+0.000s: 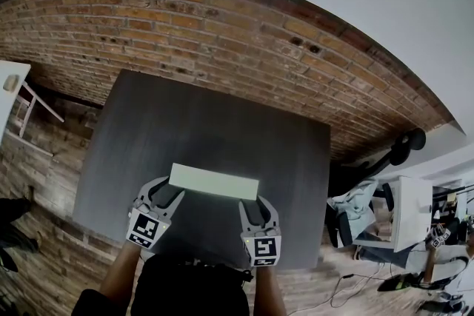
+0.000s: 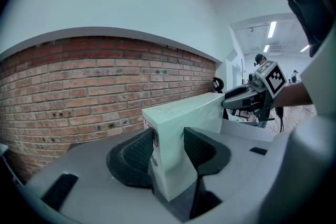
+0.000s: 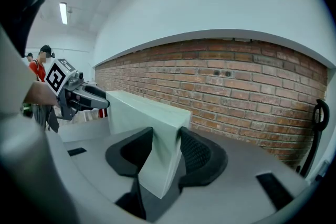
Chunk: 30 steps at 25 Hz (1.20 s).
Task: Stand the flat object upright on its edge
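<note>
Brick wall (image 1: pixel 222 18) runs along the back, with a dark grey table (image 1: pixel 207 107) pushed up against it and wood-look floor (image 1: pixel 44 166) on either side. So the task's thing is a pale green flat box (image 1: pixel 214 181), sitting near the front edge of the table, right in front of the person, long side running left to right. It's turned up on its narrow long edge, so from the head view you mostly see the thin top face. Left gripper (image 1: pixel 164 190) has its jaws clamped on the left end of the box, the ribbed pads pressed flat against both broad faces. Right gripper (image 1: pixel 253 205) is doing the same on the right end, also closed on the box. Each gripper view shows the box as a tall slab going off toward the other gripper at the far end. Can't really tell if the bottom edge is touching the tabletop or hanging just above it. Off to the right there's an office chair (image 1: pixel 355 211) and a white desk (image 1: pixel 411 211).
</note>
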### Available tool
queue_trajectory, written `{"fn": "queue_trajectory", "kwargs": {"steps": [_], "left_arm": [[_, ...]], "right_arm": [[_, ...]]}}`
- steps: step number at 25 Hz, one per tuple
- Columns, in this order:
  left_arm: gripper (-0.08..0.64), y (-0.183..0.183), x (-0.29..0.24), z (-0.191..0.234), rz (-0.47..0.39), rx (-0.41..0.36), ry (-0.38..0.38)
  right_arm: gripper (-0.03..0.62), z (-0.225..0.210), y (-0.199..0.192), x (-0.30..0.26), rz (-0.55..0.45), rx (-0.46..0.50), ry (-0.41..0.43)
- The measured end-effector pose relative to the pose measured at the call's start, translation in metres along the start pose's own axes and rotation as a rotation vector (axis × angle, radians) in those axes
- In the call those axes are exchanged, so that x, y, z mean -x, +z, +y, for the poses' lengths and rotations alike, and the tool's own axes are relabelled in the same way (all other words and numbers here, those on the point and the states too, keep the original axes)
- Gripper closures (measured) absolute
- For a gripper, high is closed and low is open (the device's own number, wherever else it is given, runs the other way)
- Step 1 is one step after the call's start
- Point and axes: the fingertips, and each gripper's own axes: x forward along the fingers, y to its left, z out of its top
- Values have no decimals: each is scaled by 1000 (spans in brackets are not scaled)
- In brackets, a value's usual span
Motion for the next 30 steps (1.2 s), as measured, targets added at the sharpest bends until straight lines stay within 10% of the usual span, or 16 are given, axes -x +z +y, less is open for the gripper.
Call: {"fn": "queue_trajectory", "kwargs": {"steps": [30], "left_arm": [[356,-2,11,-7,-62,17,25]], "right_arm": [[374,7,-7,17,-24,11,-16]]}}
